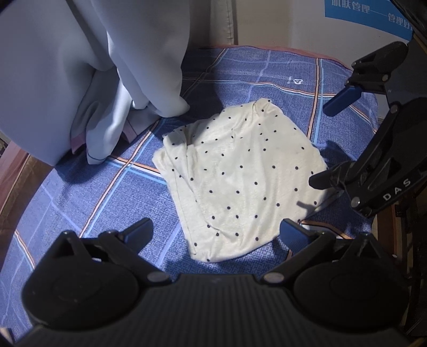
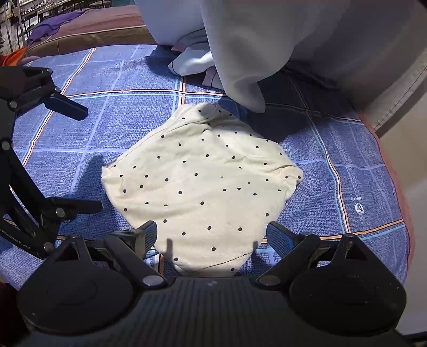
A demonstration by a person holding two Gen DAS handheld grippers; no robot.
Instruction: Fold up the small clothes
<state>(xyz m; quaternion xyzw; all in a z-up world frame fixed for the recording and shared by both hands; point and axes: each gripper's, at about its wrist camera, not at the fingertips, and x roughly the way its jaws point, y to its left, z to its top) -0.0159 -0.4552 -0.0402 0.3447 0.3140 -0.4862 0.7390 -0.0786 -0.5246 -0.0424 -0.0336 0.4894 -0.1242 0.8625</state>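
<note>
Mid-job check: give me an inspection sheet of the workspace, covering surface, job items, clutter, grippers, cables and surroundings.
Surface: blue plaid bedsheet, fairly smooth, partly shadowed.
Job's things: cream polka-dot garment lies roughly folded on the sheet, edges uneven, a loose flap at the far corner.
Clutter: pale grey cloth hangs onto the sheet beyond the garment, its hem close to the far corner; contact unclear.
Grippers: left hand-held gripper open, empty, at the garment's near edge; right hand-held gripper open, empty, fingers either side of the nearest corner.
Cables: nothing seen.
Surroundings: blue sign with white lettering on the wall; purple cloth on a brown surface beyond the bed.
</note>
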